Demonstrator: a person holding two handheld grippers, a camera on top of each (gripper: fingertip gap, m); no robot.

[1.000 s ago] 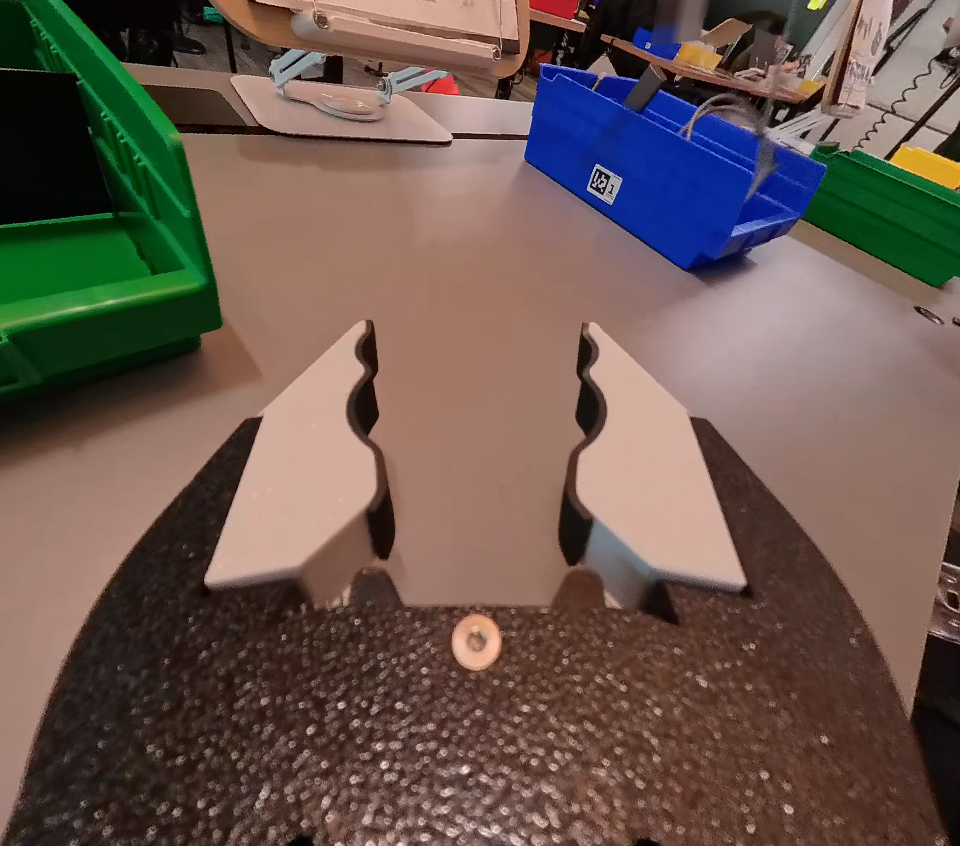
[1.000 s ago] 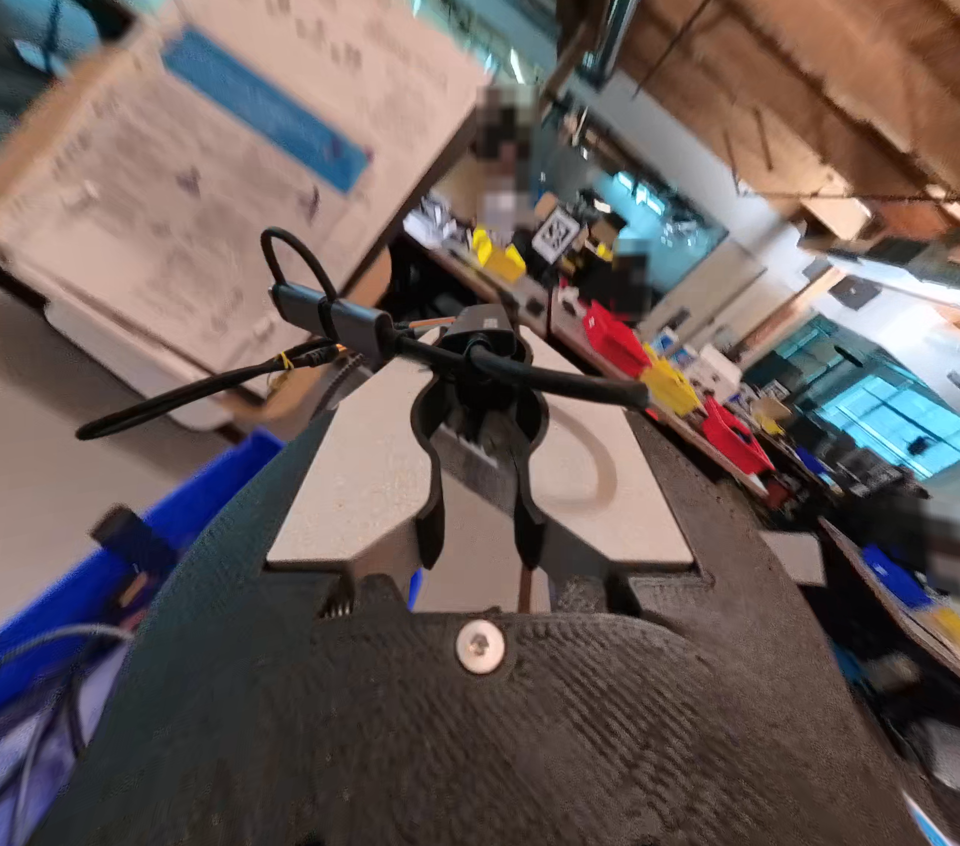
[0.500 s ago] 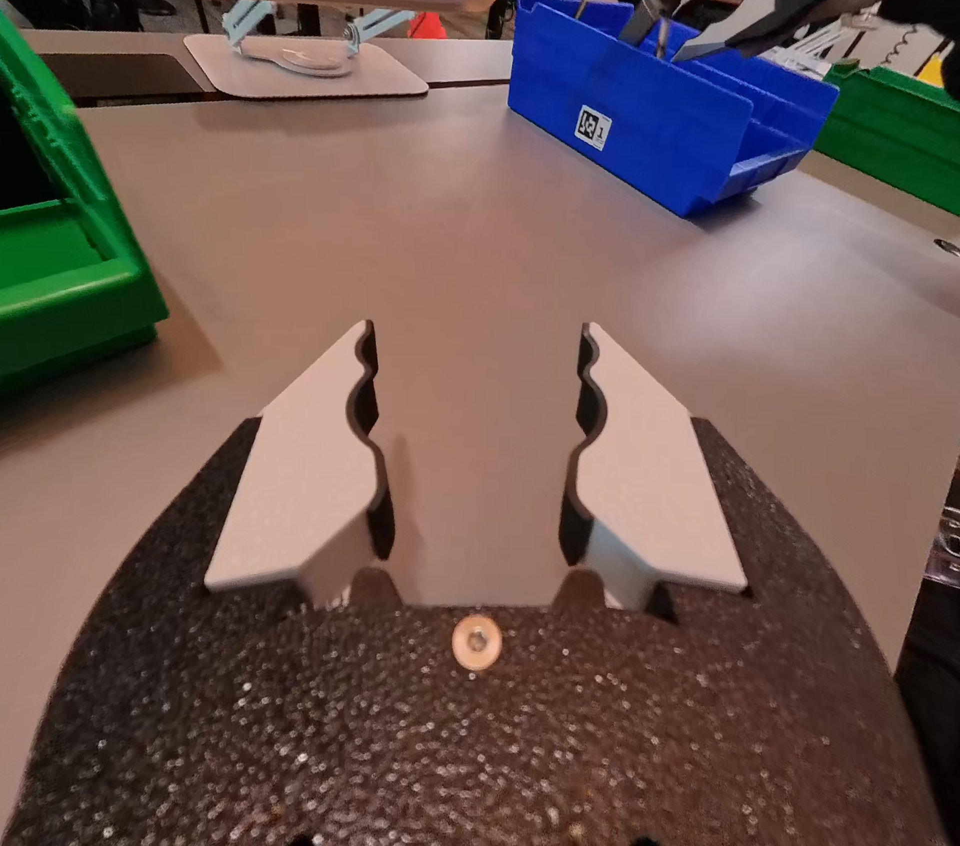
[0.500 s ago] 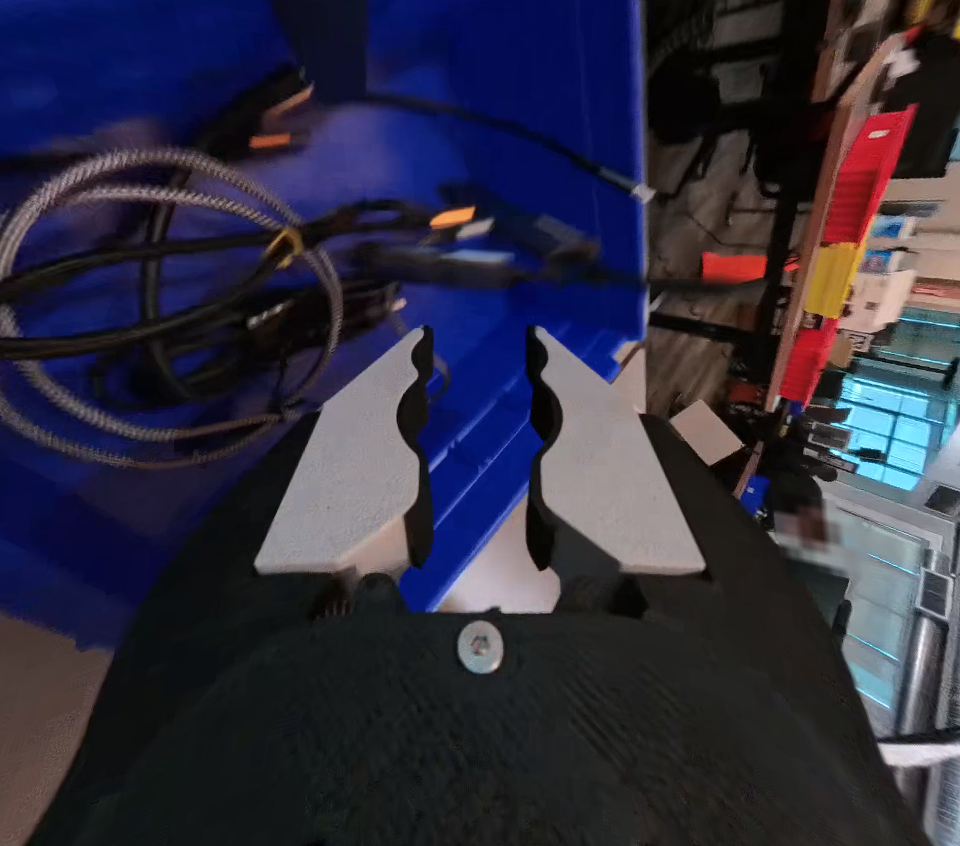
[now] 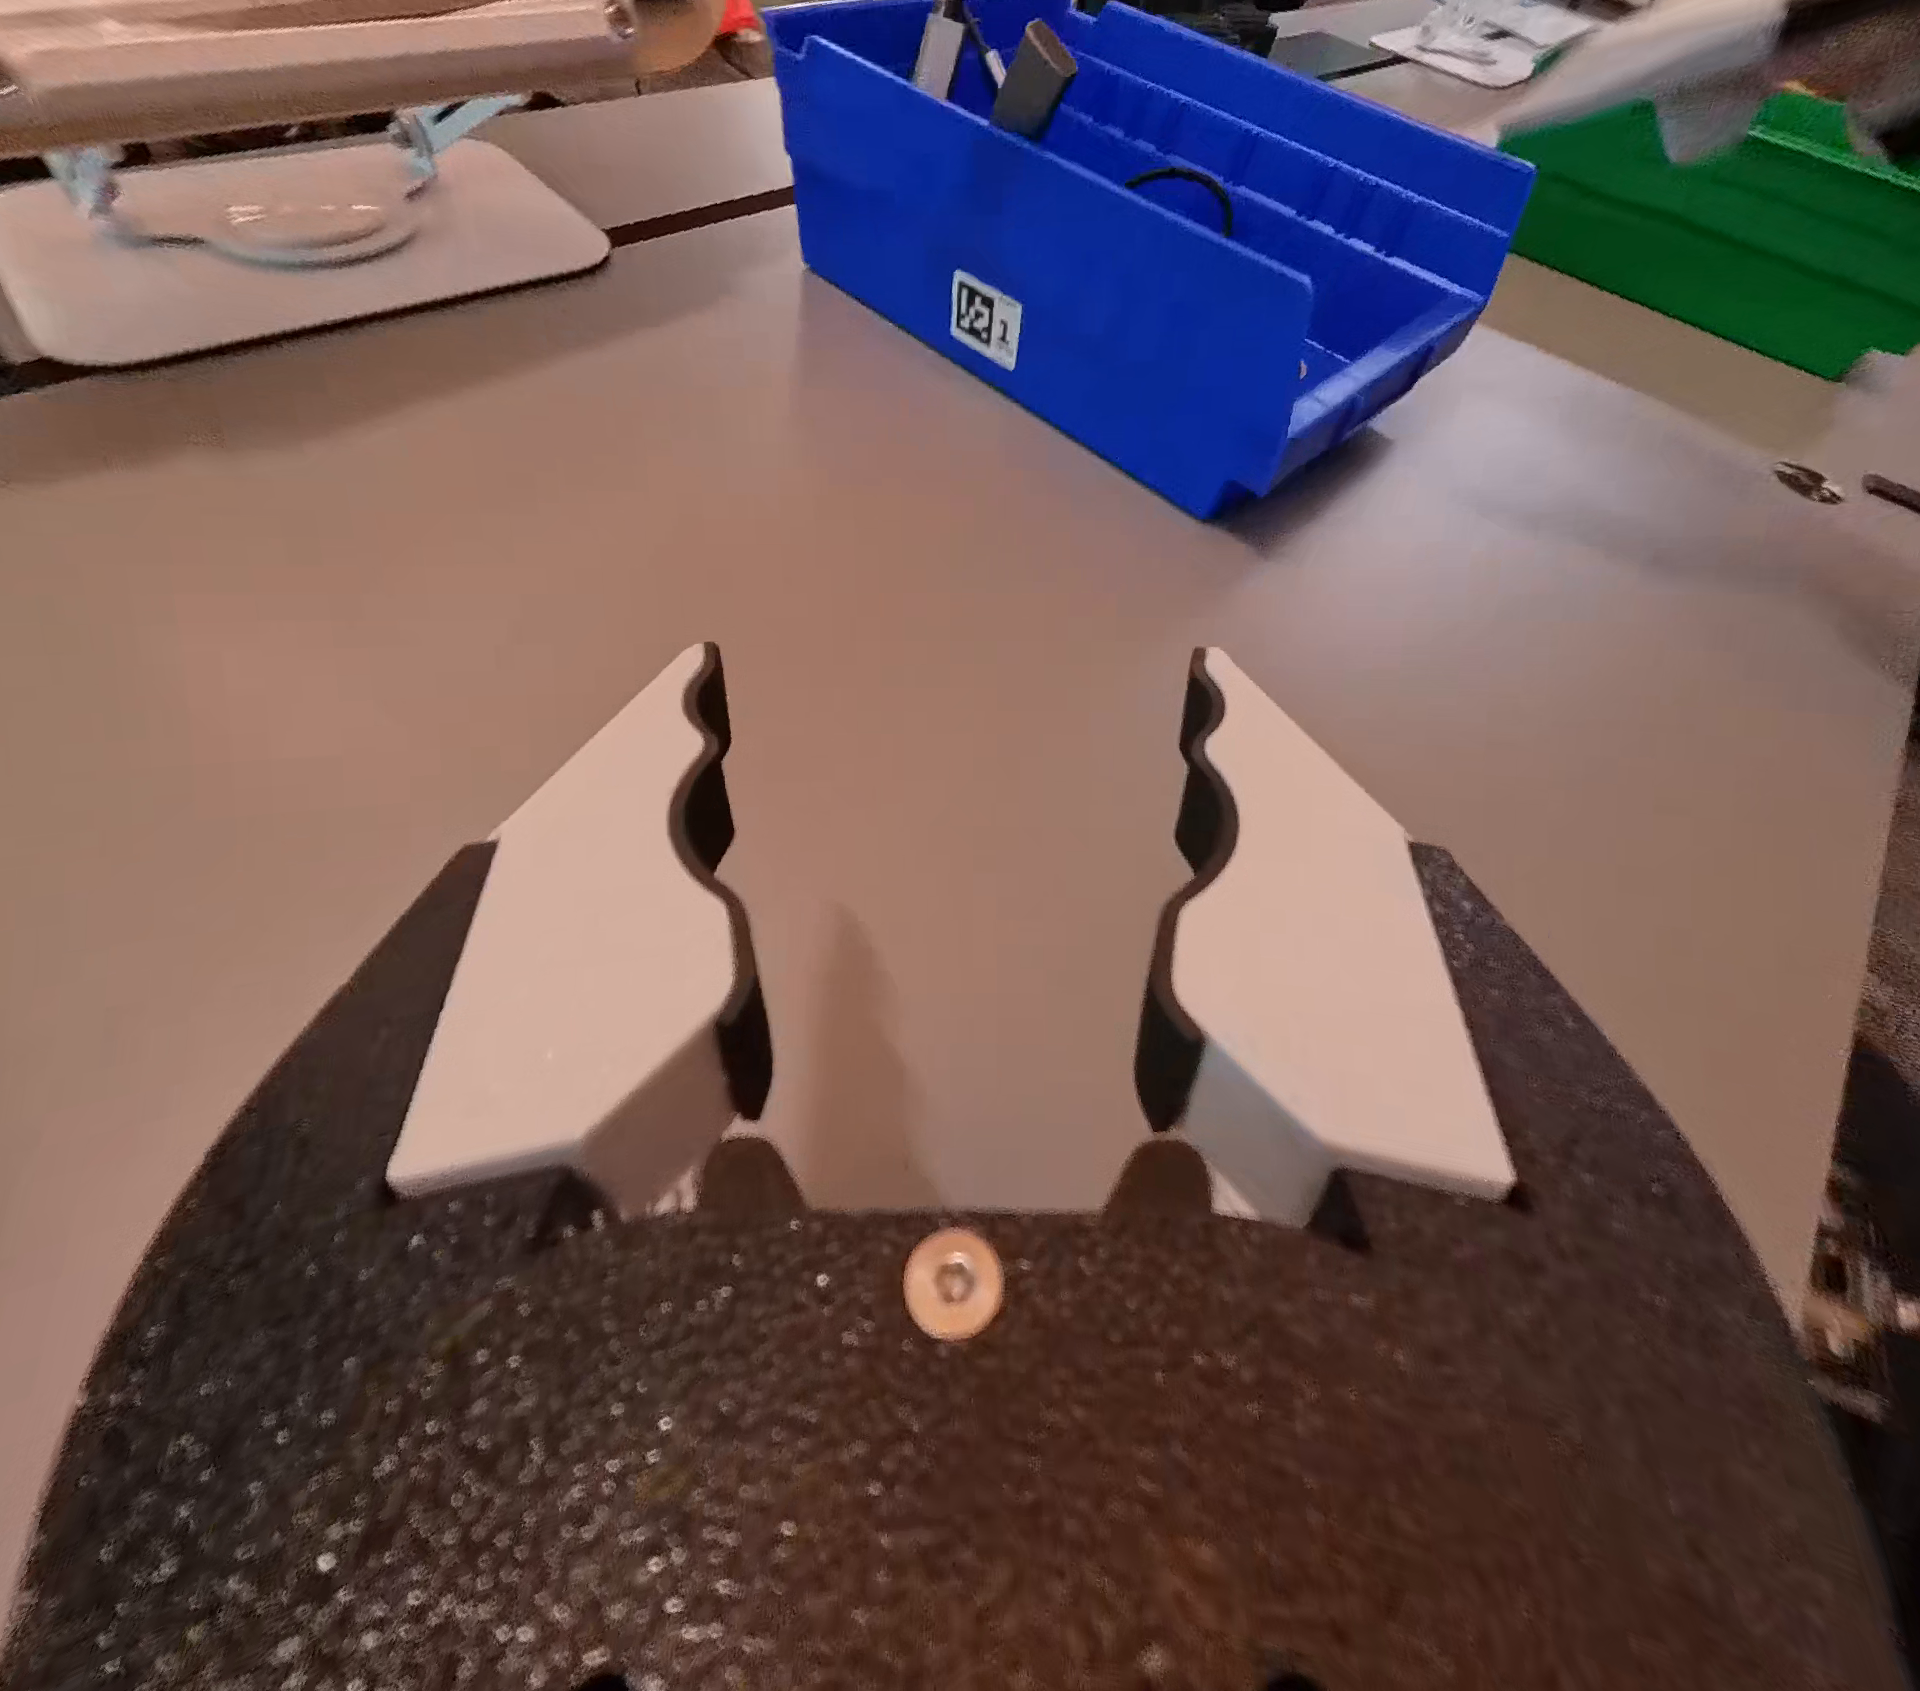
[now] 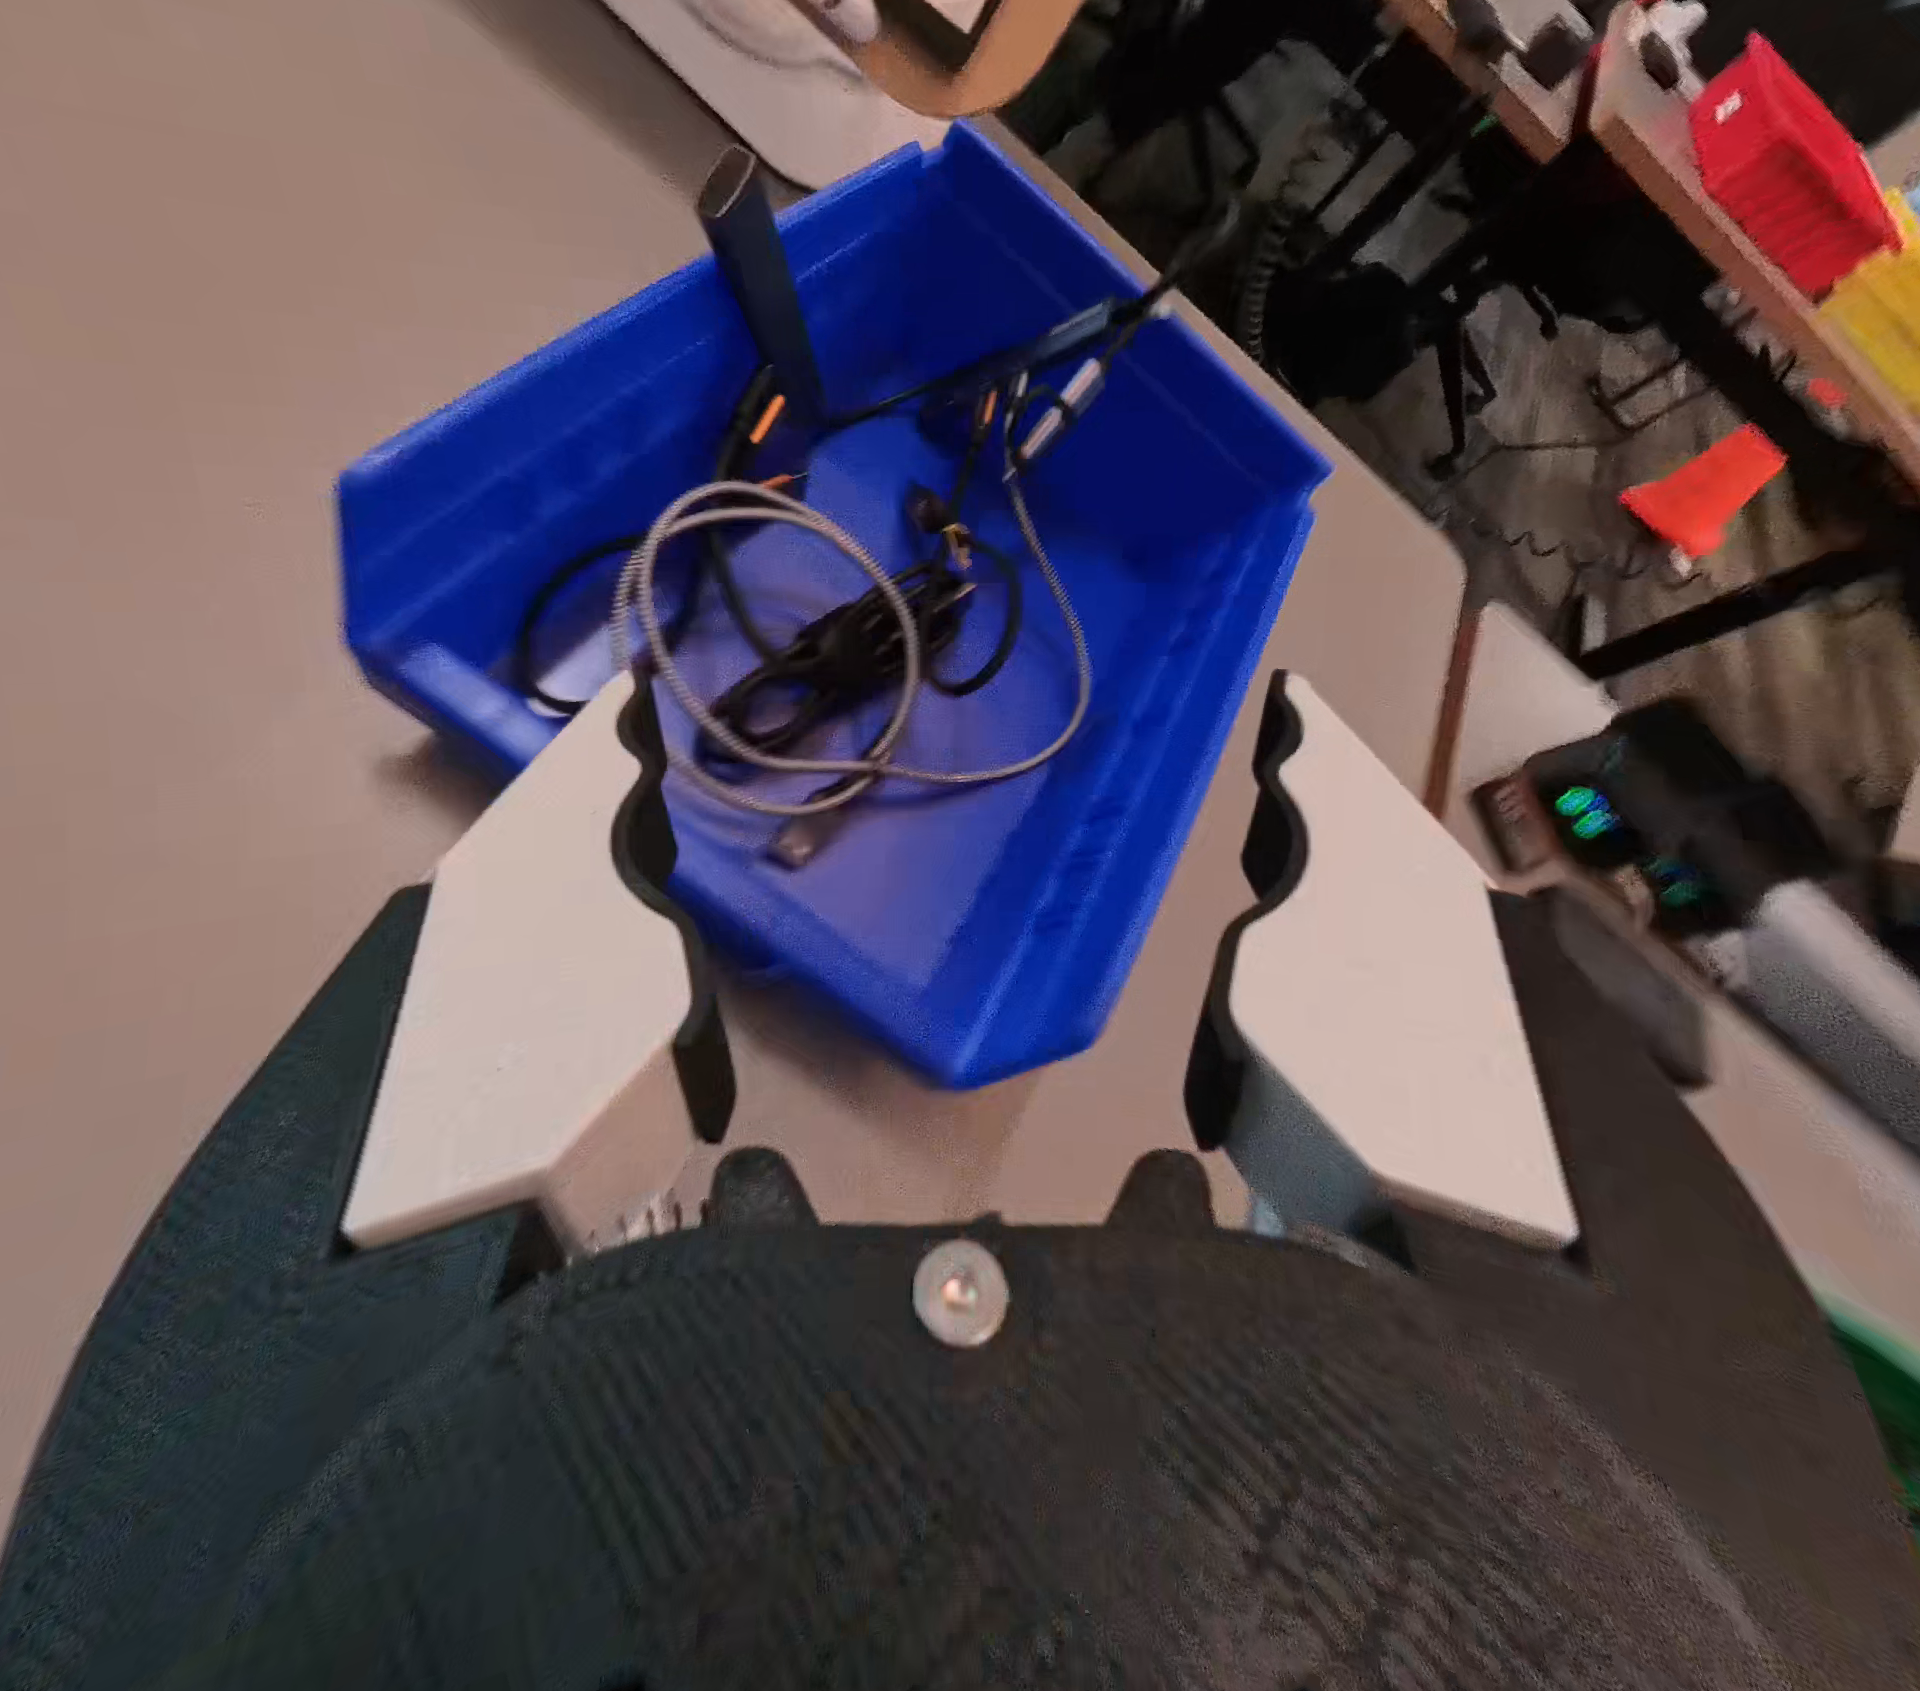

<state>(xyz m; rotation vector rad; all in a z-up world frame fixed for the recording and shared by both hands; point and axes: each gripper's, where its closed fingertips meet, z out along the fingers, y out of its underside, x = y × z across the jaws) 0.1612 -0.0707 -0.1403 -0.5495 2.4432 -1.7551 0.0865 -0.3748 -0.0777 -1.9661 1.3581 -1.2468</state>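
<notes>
1. The right gripper [image 6: 951, 696] is no longer carrying the adapter cable it was clamping a second ago; its jaws are now standing wide apart with nothing between them, and it is pulling up and back from the blue bin [image 6: 1226, 685] it was diving into half a second ago.
2. The left gripper [image 5: 951, 665] is hanging low over the bare surface [image 5: 520, 561], wide open and empty, as it was a second ago, though its view is now swinging toward the bin [image 5: 1122, 332].
3. The bin is lying straight ahead of the right gripper and just below it, its open front facing that gripper; the right one is the nearer, the left well apart from the bin.
4. Inside, a braided cable [image 6: 831, 654] is coiling over a dark bundle [image 6: 842, 654], and a dark stick [image 6: 764, 291] is leaning upright against the back wall.
5. From the left view, the bin's wall is hiding the cables; only the stick [image 5: 1034, 78] and a silver adapter [image 5: 940, 46] are poking over the rim.
6. The right gripper is showing there only as a blurred shape at the top right corner [image 5: 1714, 10].
7. Which loose piece is the dropped adapter, I cannot tell; the far corner is blurring.
</notes>
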